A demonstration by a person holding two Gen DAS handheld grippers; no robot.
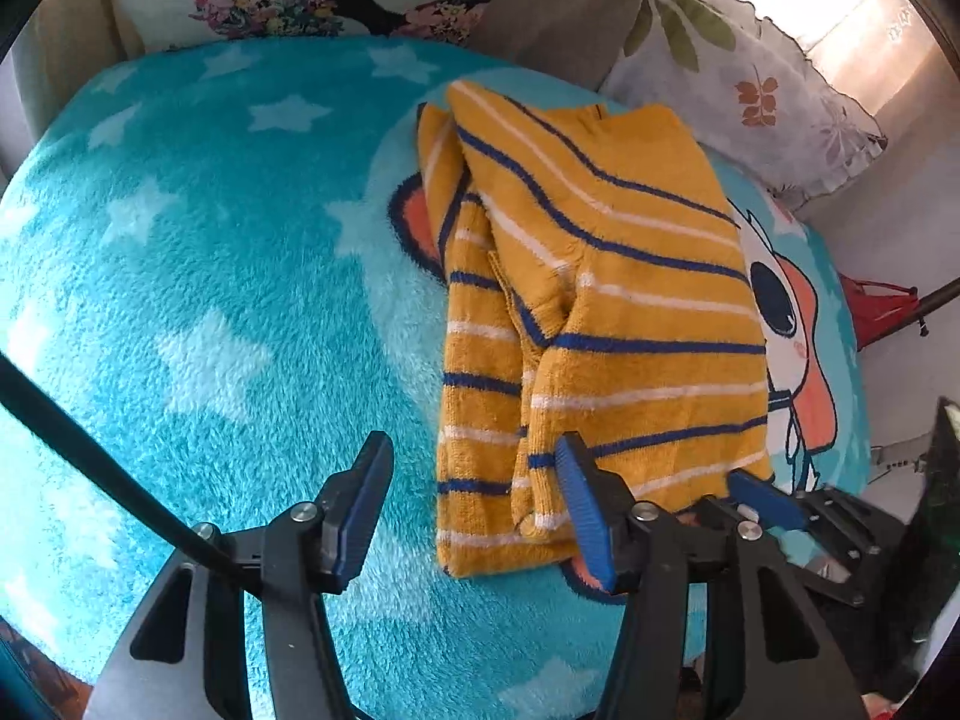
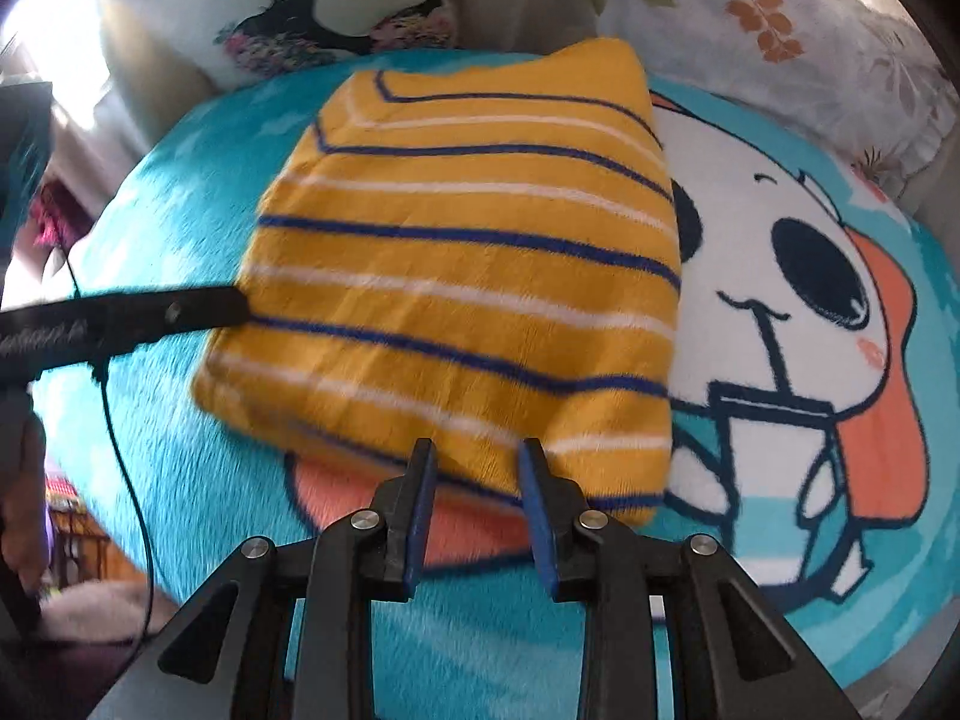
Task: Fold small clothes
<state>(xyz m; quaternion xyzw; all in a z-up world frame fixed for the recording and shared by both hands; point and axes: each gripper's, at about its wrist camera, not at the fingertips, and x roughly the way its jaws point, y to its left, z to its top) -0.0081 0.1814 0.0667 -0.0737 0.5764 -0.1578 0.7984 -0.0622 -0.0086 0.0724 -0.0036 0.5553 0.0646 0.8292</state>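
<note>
Bright daylight blows out the upper corners; the right wrist view is motion-blurred, both bowed by fisheye.

Mustard sweater (image 1: 600, 300) — blue and white stripes — on turquoise star-patterned blanket (image 1: 210, 300).

text: none legible | black bar (image 2: 120, 318): white lettering, too blurred

Both wrist cameras look steeply down at close range; the left sits left of the right. Both share the striped sweater (image 1: 600, 312) (image 2: 468, 276) on the star blanket (image 1: 210, 300) (image 2: 180, 420).
</note>
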